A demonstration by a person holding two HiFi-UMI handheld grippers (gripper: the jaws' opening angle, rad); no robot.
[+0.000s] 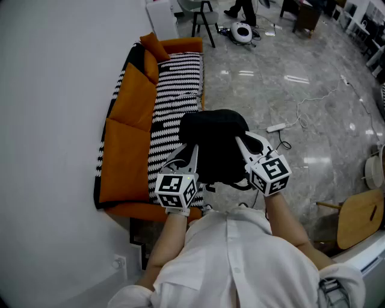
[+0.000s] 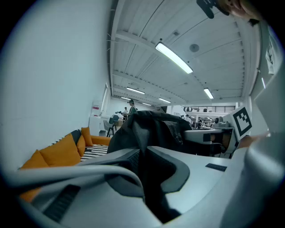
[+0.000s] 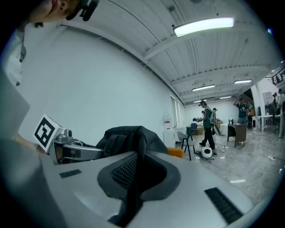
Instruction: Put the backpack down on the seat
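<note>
The black backpack [image 1: 213,144] hangs in the air in front of me, over the near end of the orange sofa [image 1: 127,120] and its black-and-white striped seat [image 1: 177,84]. My left gripper [image 1: 191,150] is shut on the bag's left side. My right gripper [image 1: 240,143] is shut on its right side. In the left gripper view the jaws [image 2: 142,153] pinch black fabric, with the backpack [image 2: 151,129] bulging beyond them and the sofa [image 2: 58,151] at lower left. In the right gripper view the jaws [image 3: 136,162] also clamp black fabric of the backpack [image 3: 127,138].
A white power strip [image 1: 277,127] with its cable lies on the marble floor to the right. A wooden chair [image 1: 356,218] stands at the lower right. A dark chair [image 1: 204,18] and a white round device [image 1: 242,31] sit beyond the sofa's far end. People [image 3: 207,122] stand further back.
</note>
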